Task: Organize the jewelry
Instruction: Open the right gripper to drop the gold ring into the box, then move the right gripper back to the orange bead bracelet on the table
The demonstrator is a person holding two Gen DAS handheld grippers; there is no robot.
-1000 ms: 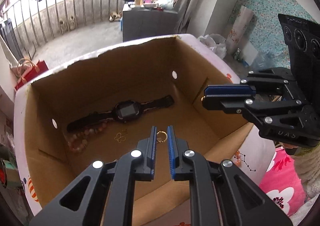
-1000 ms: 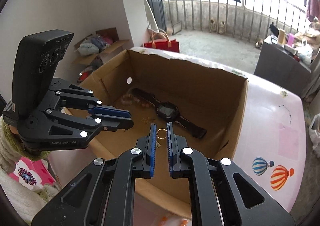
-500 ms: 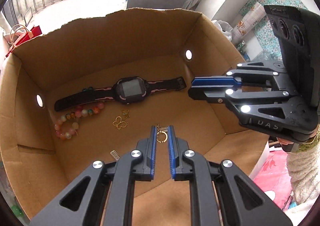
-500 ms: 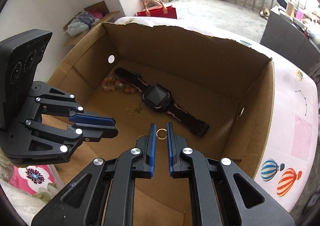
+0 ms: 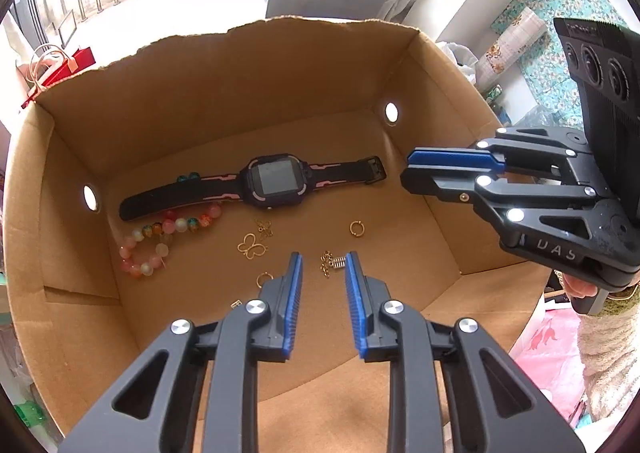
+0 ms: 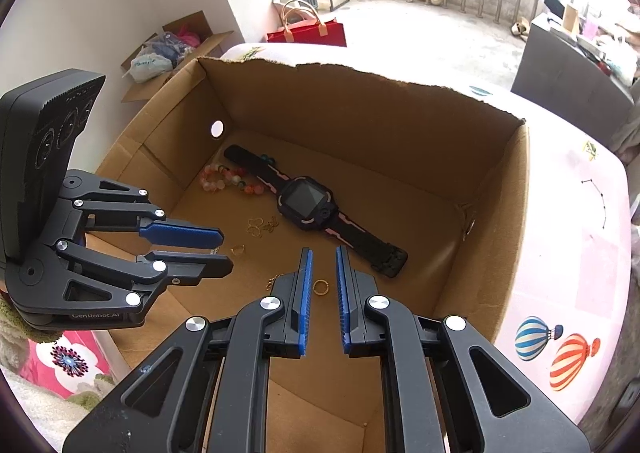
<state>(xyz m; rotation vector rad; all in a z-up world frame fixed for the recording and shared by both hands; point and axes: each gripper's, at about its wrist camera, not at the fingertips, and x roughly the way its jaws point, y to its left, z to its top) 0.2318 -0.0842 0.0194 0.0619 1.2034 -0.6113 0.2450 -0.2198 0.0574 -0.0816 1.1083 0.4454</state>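
Note:
Both grippers hang over an open cardboard box (image 5: 240, 93). My left gripper (image 5: 323, 255) has its jaws opening, with nothing pressed between them. Through the gap I see a small chain and spring (image 5: 332, 263) on the box floor, and one gold ring (image 5: 264, 277) lies just left of its finger. My right gripper (image 6: 324, 249) is nearly shut and holds nothing. A second gold ring (image 6: 321, 287) shows through its narrow slit, lying on the floor. Farther in lie a black and pink watch (image 5: 276, 183), a bead bracelet (image 5: 160, 237) and a butterfly pendant (image 5: 252, 247).
The box stands on a pink cloth with balloon prints (image 6: 560, 353). Its walls (image 6: 360, 125) rise around both grippers. A small silver piece (image 5: 236, 305) lies near the front wall. A red bag (image 6: 306, 31) and a dark cabinet (image 6: 568, 69) stand beyond.
Both grippers came in lower over the box. The gold rings held between each pair of jaws now lie on the box floor. The left jaws have spread apart.

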